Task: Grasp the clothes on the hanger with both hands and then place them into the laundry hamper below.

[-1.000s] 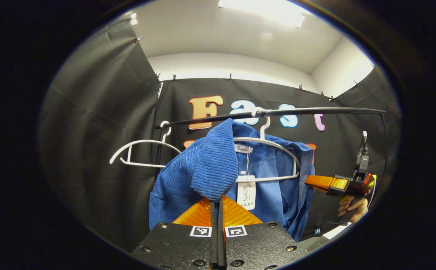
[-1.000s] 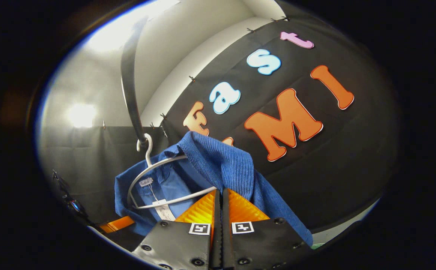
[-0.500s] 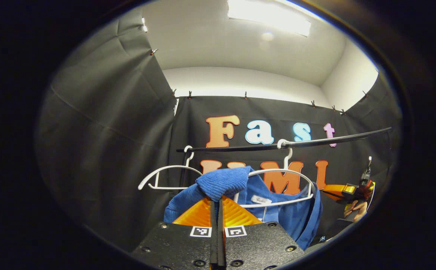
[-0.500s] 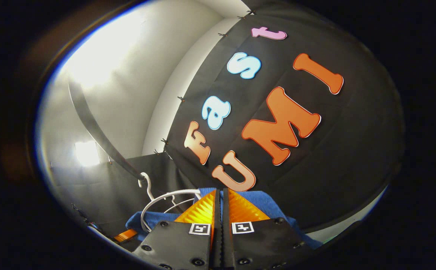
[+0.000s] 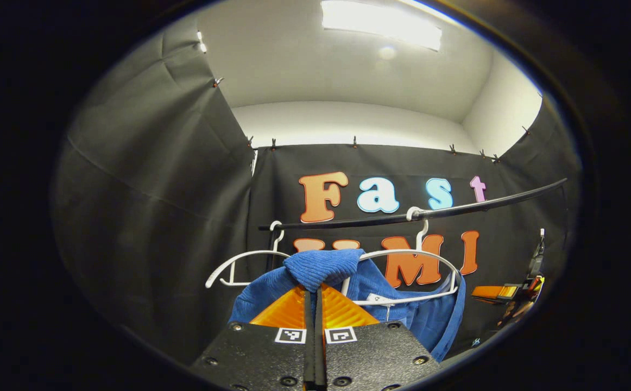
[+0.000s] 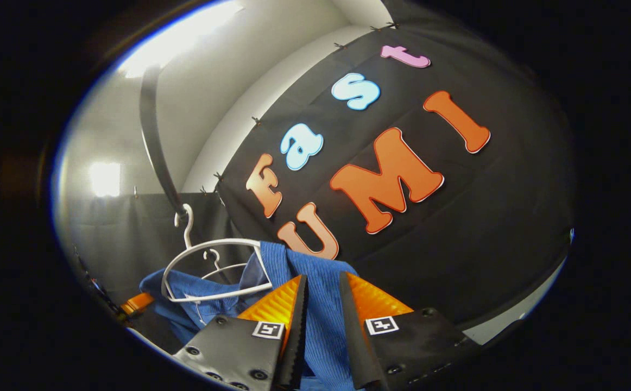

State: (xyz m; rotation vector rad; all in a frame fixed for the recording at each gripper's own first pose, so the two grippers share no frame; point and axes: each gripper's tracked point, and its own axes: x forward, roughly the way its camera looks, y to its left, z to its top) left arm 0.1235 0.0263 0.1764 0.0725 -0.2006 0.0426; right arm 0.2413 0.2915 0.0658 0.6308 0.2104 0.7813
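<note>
A blue ribbed garment [image 5: 321,266] hangs half off a white hanger [image 5: 408,252] on the black rail [image 5: 429,214]. My left gripper [image 5: 315,288] is shut on a bunched fold of it, just below the hanger's left shoulder. The right gripper [image 5: 492,292] shows far off at the right edge of the left gripper view. In the right gripper view, my right gripper [image 6: 322,277] has its fingers parted, and the garment [image 6: 304,260] runs loosely down between them. Left of it are the hanger [image 6: 212,244] and the rail [image 6: 155,141].
A second, bare white hanger [image 5: 239,259] hangs on the rail to the left of the garment. Black cloth walls close in behind and to the left. A white ceiling with a light panel [image 5: 380,24] is above.
The right gripper's fingers, shut a moment ago, have parted around the cloth. The garment has slid down off the hanger's shoulders. The left gripper has kept its hold.
</note>
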